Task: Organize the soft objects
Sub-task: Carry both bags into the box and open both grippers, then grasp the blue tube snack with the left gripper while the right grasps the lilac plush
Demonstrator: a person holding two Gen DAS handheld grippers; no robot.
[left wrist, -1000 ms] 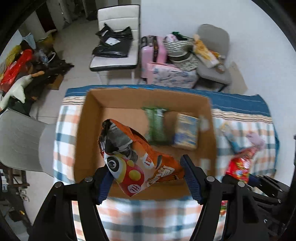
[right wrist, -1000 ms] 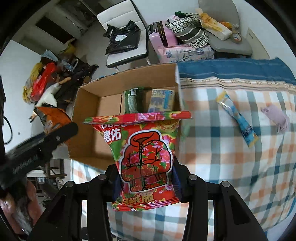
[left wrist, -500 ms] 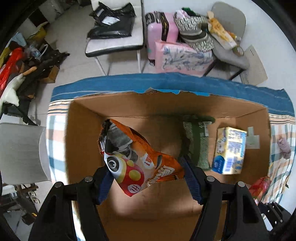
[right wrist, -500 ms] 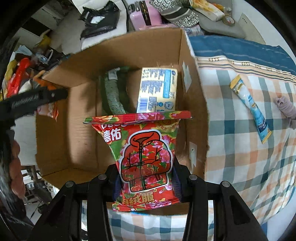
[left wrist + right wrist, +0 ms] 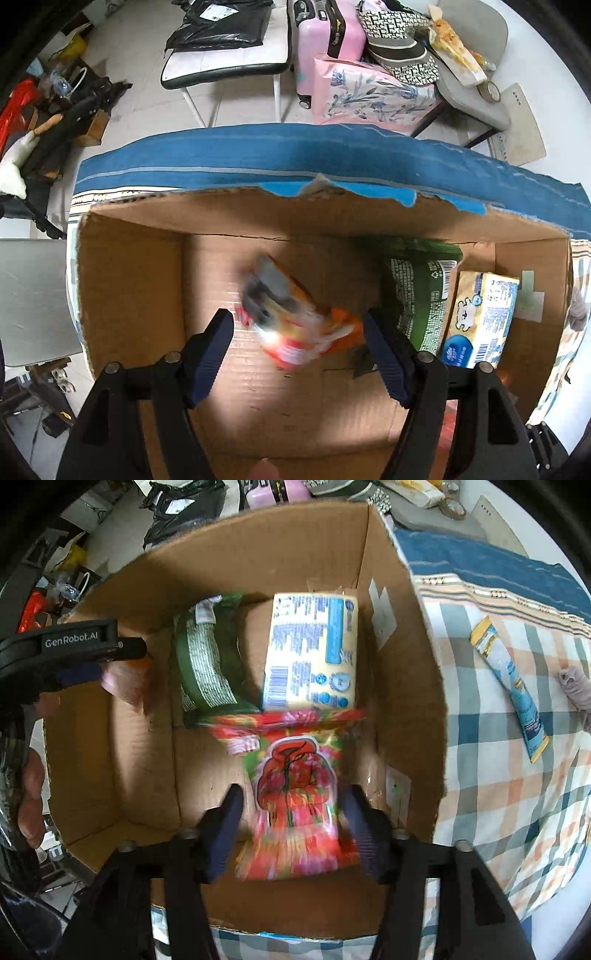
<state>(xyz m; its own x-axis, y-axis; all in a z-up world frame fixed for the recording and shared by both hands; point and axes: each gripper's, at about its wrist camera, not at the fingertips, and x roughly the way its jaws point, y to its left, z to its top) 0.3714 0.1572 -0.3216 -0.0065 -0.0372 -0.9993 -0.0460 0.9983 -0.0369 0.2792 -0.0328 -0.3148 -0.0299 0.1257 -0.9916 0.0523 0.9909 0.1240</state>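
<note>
Cardboard box [image 5: 129, 280]: already holds 1 green packet [image 5: 421, 291] and 1 tissue pack [image 5: 480, 314].
Left claw [image 5: 297, 354]: clamped 0.5 s ago, now wide; orange snack bag [image 5: 295, 325] blurred, dropping inside.
Right claw [image 5: 293, 830]: now wide; red snack bag [image 5: 295, 794] blurred, released inside.
Judgement: 2 more stowed; tube sachet [image 5: 511, 683] remains on checked cloth [image 5: 498, 794].

Each hand-held gripper [image 5: 297, 354] is black with silver screws, navy ribbed fingertips [image 5: 223, 830], and "GenRobot.AI" lettering.

"GenRobot.AI" on left gripper [image 5: 74, 642] body; print on packets in box too blurred to read.
</note>
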